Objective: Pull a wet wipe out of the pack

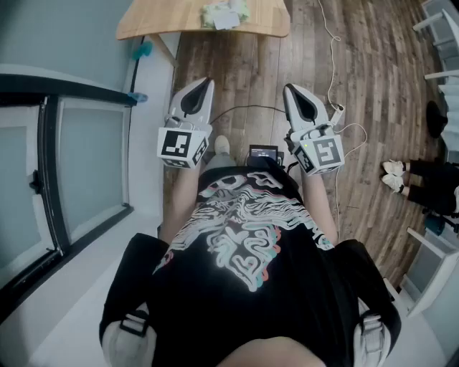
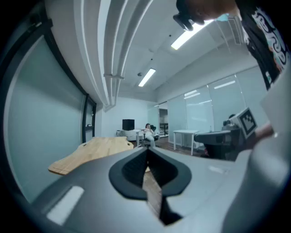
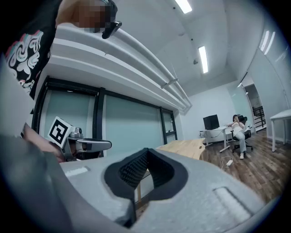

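The wet wipe pack point(image 1: 224, 14), pale green with a white label, lies on a light wooden table point(image 1: 158, 21) at the top of the head view, well ahead of both grippers. My left gripper point(image 1: 206, 84) is held level in front of my body, jaws shut with nothing between them; its own view shows the closed tips point(image 2: 147, 150) and the table point(image 2: 91, 150) beyond. My right gripper point(image 1: 290, 89) is alongside it, also shut and empty, its tips point(image 3: 146, 151) aimed toward the table point(image 3: 184, 146). The pack does not show in either gripper view.
A glass partition with a dark frame point(image 1: 50, 165) runs along the left. A white cable point(image 1: 333, 79) trails over the wooden floor. A person's legs and white shoes point(image 1: 394, 175) show at the right, near white furniture point(image 1: 430, 265). Another person sits at a far desk point(image 3: 238, 132).
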The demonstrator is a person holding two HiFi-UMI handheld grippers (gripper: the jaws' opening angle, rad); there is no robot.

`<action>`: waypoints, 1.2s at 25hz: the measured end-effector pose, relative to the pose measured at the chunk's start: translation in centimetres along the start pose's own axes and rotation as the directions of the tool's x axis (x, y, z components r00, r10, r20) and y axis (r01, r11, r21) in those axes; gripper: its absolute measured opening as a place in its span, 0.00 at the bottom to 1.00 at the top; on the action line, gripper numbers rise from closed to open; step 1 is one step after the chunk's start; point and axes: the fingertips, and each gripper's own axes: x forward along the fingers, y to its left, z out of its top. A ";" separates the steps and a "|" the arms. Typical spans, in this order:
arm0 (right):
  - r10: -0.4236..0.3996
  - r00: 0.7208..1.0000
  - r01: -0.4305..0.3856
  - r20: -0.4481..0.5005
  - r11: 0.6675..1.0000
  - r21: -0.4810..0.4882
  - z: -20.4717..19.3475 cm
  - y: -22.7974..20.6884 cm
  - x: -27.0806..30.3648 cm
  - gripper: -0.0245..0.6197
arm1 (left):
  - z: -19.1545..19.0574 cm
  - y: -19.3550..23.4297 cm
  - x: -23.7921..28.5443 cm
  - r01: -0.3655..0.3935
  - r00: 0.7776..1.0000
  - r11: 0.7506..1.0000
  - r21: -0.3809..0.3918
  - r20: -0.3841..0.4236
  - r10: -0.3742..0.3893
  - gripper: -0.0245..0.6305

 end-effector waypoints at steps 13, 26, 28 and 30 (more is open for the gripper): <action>0.027 0.999 -0.027 0.017 1.000 0.014 0.2 0.2 -1.5 0.04 | 0.3 -1.7 -0.4 -0.011 1.000 1.000 0.022 0.004 0.010 0.02; 0.014 1.000 -0.014 0.019 1.000 -0.018 0.0 -1.3 -0.1 0.04 | -0.4 0.3 1.3 -0.032 0.999 0.999 0.024 0.004 0.032 0.02; 0.007 1.000 -0.007 0.014 1.000 -0.018 -0.1 -1.9 0.7 0.04 | -0.4 0.9 2.2 -0.009 1.000 1.000 0.013 0.007 0.009 0.02; -0.001 1.000 0.001 0.007 1.000 -0.021 -0.3 -2.7 1.8 0.04 | -0.2 1.5 3.3 0.016 1.000 1.000 -0.004 0.015 -0.016 0.02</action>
